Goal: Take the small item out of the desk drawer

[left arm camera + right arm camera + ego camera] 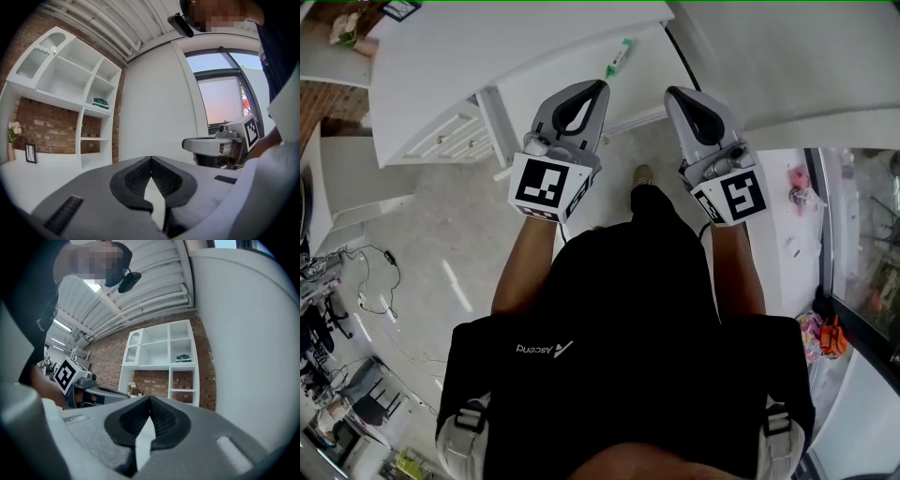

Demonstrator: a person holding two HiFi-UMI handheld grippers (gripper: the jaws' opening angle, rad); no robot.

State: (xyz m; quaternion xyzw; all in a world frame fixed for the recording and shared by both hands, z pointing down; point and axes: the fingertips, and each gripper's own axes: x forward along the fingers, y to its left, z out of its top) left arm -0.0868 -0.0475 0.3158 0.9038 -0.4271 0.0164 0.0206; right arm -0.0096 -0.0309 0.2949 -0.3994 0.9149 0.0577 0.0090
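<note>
Left hand-held gripper (601,86): jaws pressed together, ribbed pads meeting at the tip, nothing between them; confirmed in its own view (150,158). Right hand-held gripper (670,93): the same, jaws closed tip to tip and empty (150,397). The two are held side by side in front of the person's chest, near each other but apart, noses toward the desk (487,56).

Small item: not visible in any view, so its look cannot be recorded. The drawer stack (450,139) sits under the desk edge, left of the left hand-held gripper and well below it. Its white fronts with small knobs look flush, and no gripper touches them.

On the desk top, a slim green-and-white object (619,58) lies beyond the left gripper's tip. The gripper views face a white shelf unit (70,89) on a brick wall.
</note>
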